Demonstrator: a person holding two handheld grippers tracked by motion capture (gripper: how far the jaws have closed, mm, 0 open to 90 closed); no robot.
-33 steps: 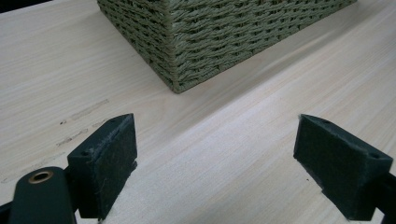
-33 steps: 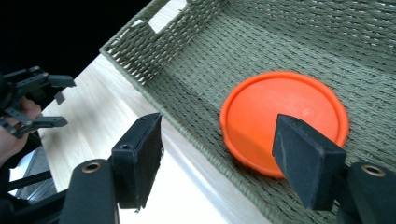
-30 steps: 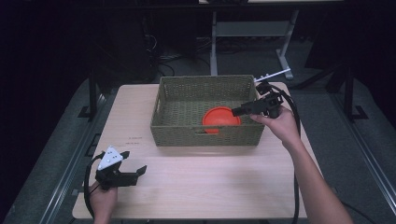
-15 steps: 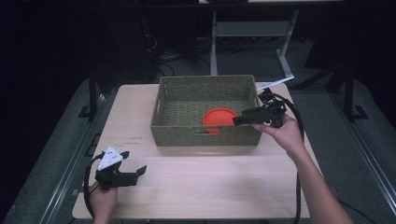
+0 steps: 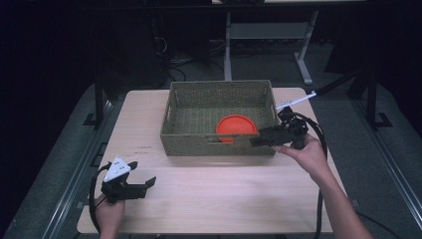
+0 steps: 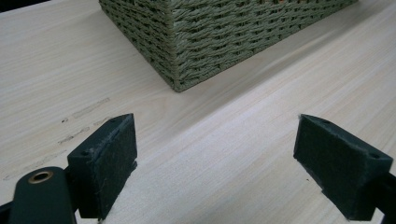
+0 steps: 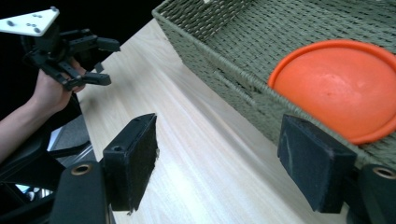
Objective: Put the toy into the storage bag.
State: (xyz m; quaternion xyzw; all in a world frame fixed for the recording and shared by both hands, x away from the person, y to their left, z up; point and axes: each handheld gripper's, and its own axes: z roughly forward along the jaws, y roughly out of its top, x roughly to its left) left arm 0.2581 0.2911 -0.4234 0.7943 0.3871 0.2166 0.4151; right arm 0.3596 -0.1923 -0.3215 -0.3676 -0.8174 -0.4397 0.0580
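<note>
On a pale wooden table (image 5: 214, 199) in a dark room sits a woven basket (image 5: 219, 144) holding an orange disc (image 5: 236, 125); left gripper (image 5: 144, 183) and right gripper (image 5: 255, 141) both gape, empty; floor clutter unclear.

Basket (image 5: 219, 119) sits mid-table (image 5: 209, 199), disc (image 5: 236, 126) inside toward its right, seemingly against the near wall

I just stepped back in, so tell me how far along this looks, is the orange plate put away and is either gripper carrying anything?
Looks done: the orange plate lies inside the woven basket. In hand: nothing; the right gripper is open at the basket's near right corner, and the left gripper is open over bare table. Left: nothing else on the table seems to need moving.
</note>
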